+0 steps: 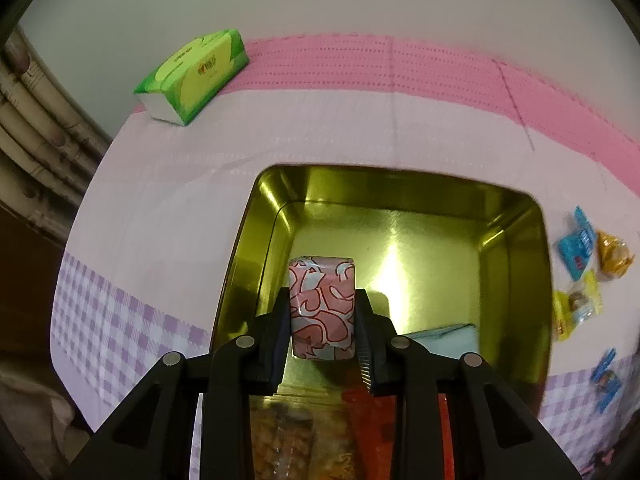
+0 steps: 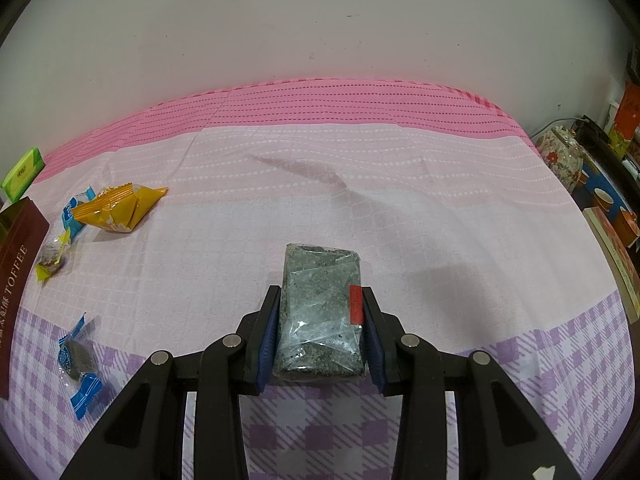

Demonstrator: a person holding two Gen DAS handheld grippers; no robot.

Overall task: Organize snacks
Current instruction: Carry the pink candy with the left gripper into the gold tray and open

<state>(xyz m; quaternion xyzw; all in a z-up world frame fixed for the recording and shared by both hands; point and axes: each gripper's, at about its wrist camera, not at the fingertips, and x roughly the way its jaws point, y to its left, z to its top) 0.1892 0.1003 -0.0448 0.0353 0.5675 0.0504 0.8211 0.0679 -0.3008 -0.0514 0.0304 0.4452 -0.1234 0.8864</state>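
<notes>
My left fingers [image 1: 322, 312] pinch a light, crinkly pink snack [image 1: 322, 304] by its sides over the tin [image 1: 520, 240], while my right fingers [image 2: 320, 320] clamp a stiff, slippery grey bar [image 2: 320, 312] above the bed [image 2: 400, 160], loose snacks [image 2: 116, 208] at ten o'clock.

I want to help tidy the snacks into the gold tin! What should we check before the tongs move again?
1. Left tongs grip the pink heart-patterned snack on both sides: ok.
2. That snack is over the gold tin, inside its rim: ok.
3. Bare tin floor ahead for a drop: ok.
4. Right tongs squeeze the grey speckled snack bar firmly: cannot tell; the right pad may not touch.
5. Snacks left on the tablecloth, such as the orange packet and blue candy: not ok, still outside the tin.
</notes>
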